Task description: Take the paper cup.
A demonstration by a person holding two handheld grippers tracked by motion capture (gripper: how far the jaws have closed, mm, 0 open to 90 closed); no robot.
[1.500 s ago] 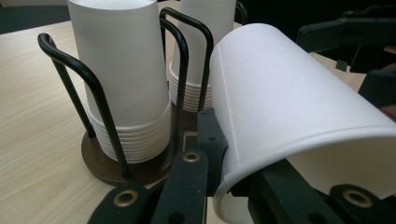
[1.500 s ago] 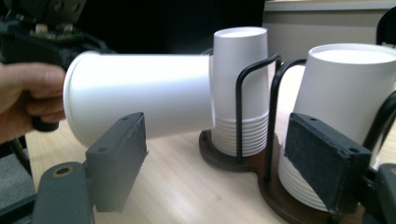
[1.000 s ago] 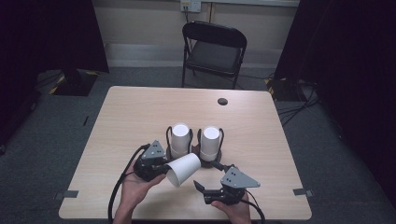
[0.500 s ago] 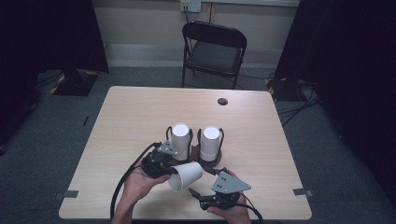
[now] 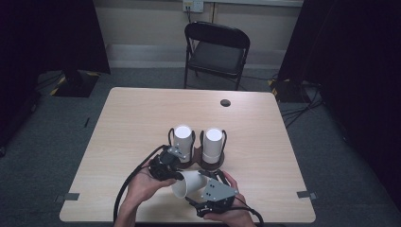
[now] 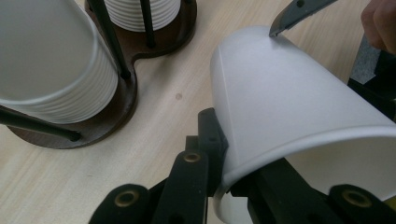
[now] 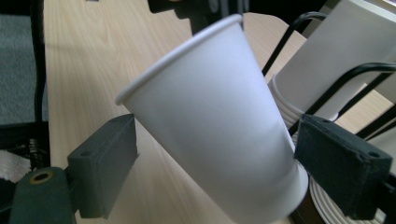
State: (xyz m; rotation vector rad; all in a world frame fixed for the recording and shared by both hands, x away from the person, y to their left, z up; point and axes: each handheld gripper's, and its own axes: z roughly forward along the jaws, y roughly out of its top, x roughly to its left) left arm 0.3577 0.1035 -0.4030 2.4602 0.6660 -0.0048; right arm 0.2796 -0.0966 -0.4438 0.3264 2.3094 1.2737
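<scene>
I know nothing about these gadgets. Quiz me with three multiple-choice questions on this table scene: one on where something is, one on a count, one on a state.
1. Where is the loose white paper cup?
A. lying on the folding chair
B. pinched at its rim by the left gripper
C. on the floor

2. How many stacks of white cups stand in the dark wooden holder?
A. one
B. two
C. four

3. How do the right gripper jaws stand?
A. wide apart around the cup, pads not pressing
B. clamped on the cable
C. shut on nothing

Answers: 1 B, the rim sits between its black jaws. 2 B, two stacks stand side by side. 3 A, gaps show beside both pads.
</scene>
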